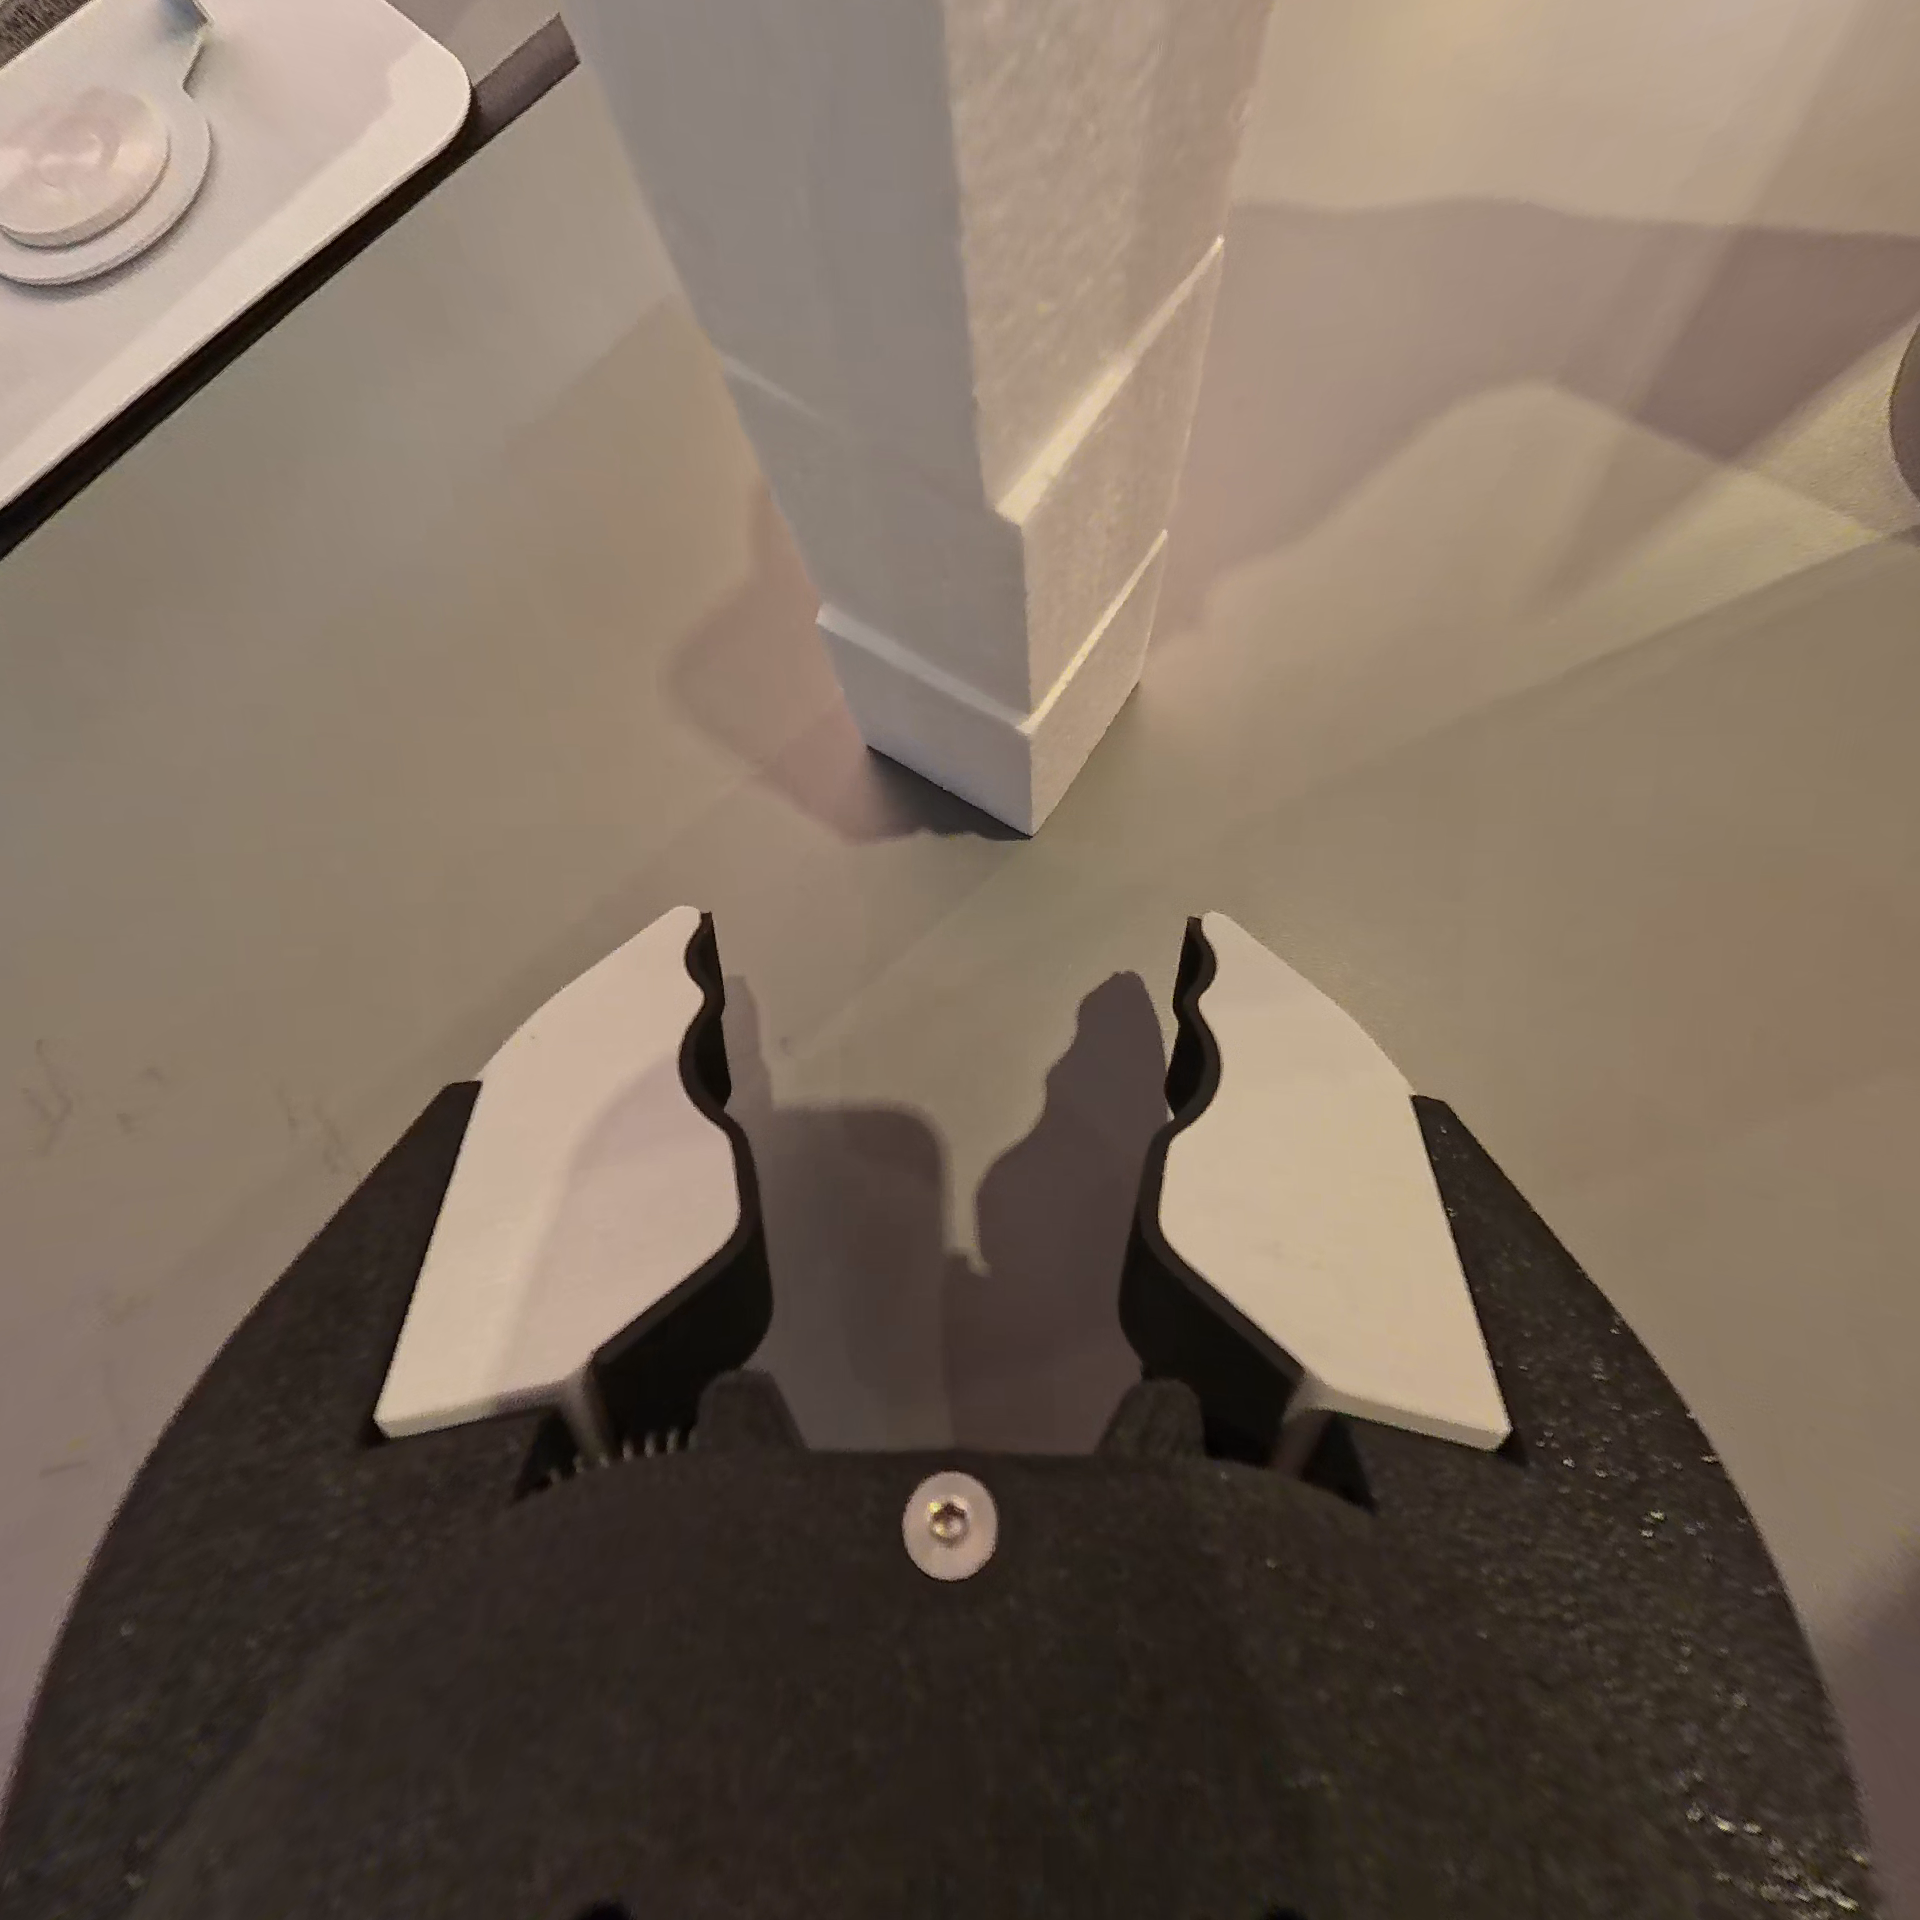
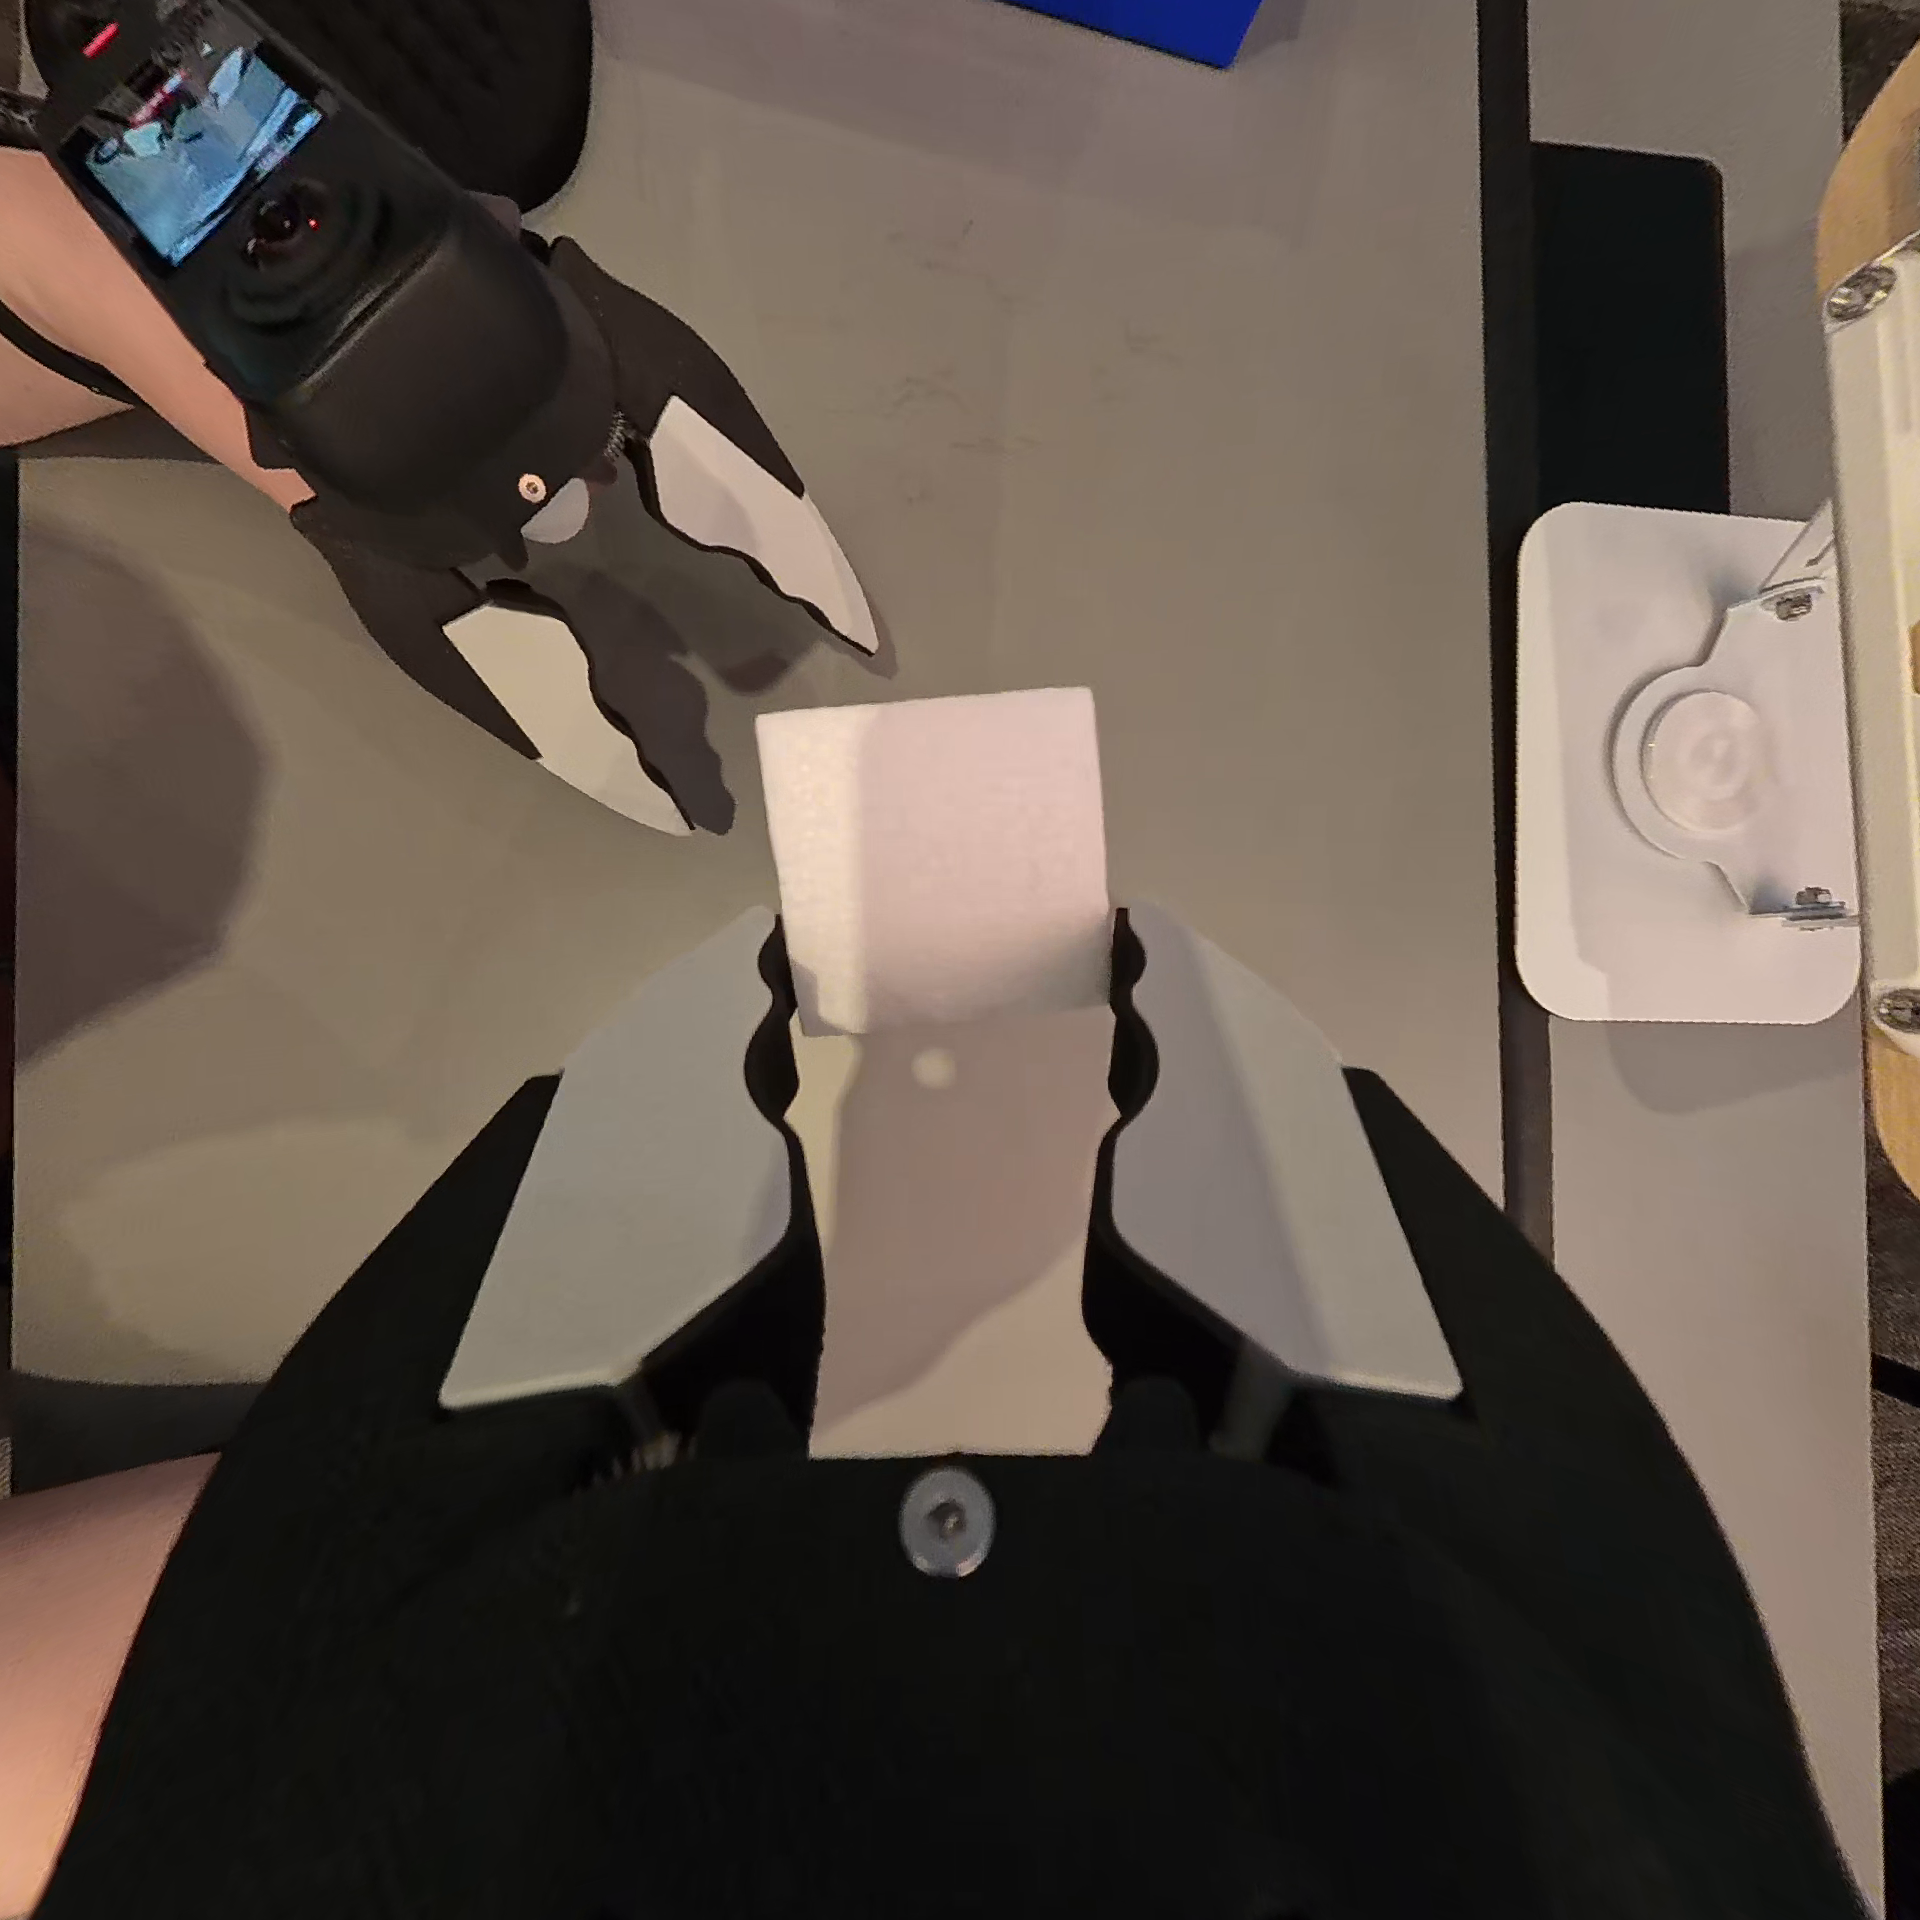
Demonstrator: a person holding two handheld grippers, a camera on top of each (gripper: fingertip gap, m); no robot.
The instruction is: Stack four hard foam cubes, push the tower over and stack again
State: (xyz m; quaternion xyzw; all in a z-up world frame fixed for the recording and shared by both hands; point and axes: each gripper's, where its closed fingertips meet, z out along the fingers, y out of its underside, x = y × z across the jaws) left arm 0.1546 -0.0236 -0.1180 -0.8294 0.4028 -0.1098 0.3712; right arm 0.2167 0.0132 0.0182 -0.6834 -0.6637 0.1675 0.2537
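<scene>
A tower of white foam cubes (image 1: 935,582) stands on the grey table (image 1: 312,727); its top runs out of the left wrist view. My left gripper (image 1: 948,925) is open and empty, low over the table, a short way in front of the tower's base. In the right wrist view I look down on the top cube (image 2: 935,831). My right gripper (image 2: 948,925) has its jaws against both sides of this cube's near part. The left gripper (image 2: 784,732) also shows there, open, just left of the top cube.
A white plate with a round clear disc (image 2: 1683,769) lies right of the tower and shows at top left in the left wrist view (image 1: 94,156). A dark strip (image 2: 1501,520) runs beside it. A blue object (image 2: 1132,26) lies at the far edge. A person's arm (image 2: 62,364) holds the left gripper. The grippers' ends are close to 15 centimeters from one another. The blue object (image 2: 1132,26) is closer to my left gripper, around 30 centimeters from its tips; the right tips are 40 centimeters off.
</scene>
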